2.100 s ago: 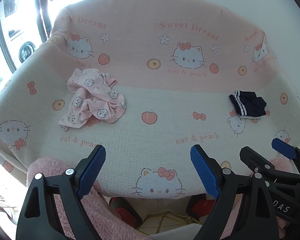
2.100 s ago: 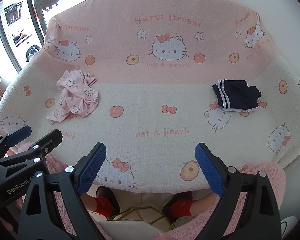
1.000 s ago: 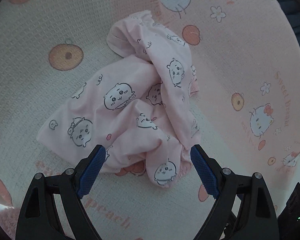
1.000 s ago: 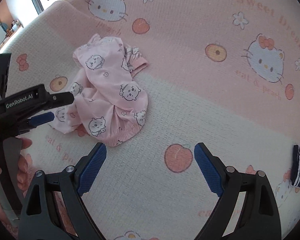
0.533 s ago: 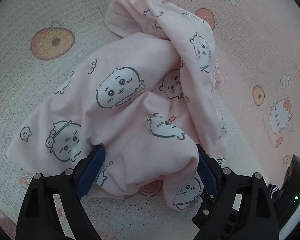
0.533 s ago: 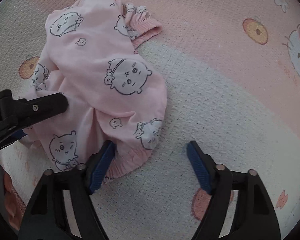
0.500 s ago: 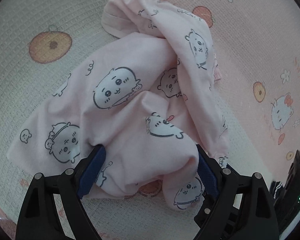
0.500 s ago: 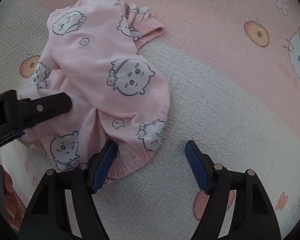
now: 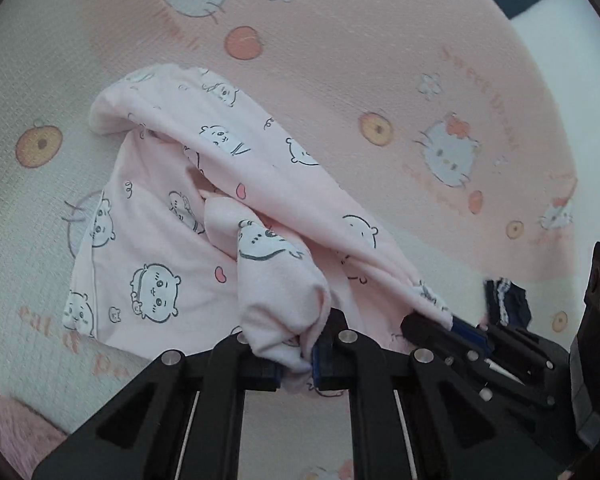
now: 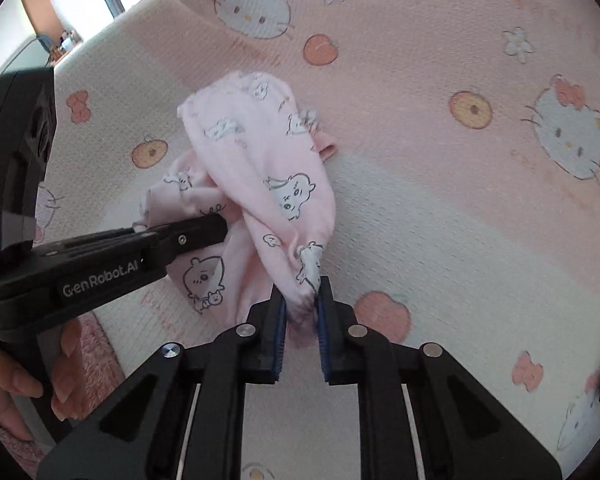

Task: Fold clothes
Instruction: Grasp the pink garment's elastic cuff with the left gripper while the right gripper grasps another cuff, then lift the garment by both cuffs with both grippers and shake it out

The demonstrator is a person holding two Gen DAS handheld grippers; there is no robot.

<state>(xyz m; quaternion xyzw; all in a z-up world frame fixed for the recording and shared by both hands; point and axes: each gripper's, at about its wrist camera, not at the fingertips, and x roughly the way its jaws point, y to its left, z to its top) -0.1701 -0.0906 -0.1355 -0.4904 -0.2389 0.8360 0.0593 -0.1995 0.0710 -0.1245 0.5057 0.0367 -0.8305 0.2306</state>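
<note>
A crumpled pink garment point(image 9: 172, 248) printed with cartoon animals lies on the sofa's pink and cream cat blanket point(image 9: 380, 60). My left gripper point(image 9: 298, 360) is closing, and its blue pads pinch a bunched fold at the garment's near edge. In the right wrist view the same garment point(image 10: 260, 152) trails up from my right gripper point(image 10: 302, 312), which is also closing, with a twisted end squeezed between its pads. Both held ends are lifted slightly; the far part rests on the blanket. The right gripper point(image 9: 460, 328) shows at the garment's right end in the left wrist view.
A dark navy garment with white stripes point(image 9: 506, 304) lies further right on the blanket. A person's hand point(image 10: 12, 380) holds the left gripper's handle. A fuzzy pink cover point(image 9: 4, 420) hangs over the sofa's front edge. A window and room show at the upper left.
Both grippers went from wide open over the garment to pinched on it. They pulled back and up, and the garment's near edge stretched out and rose between them.
</note>
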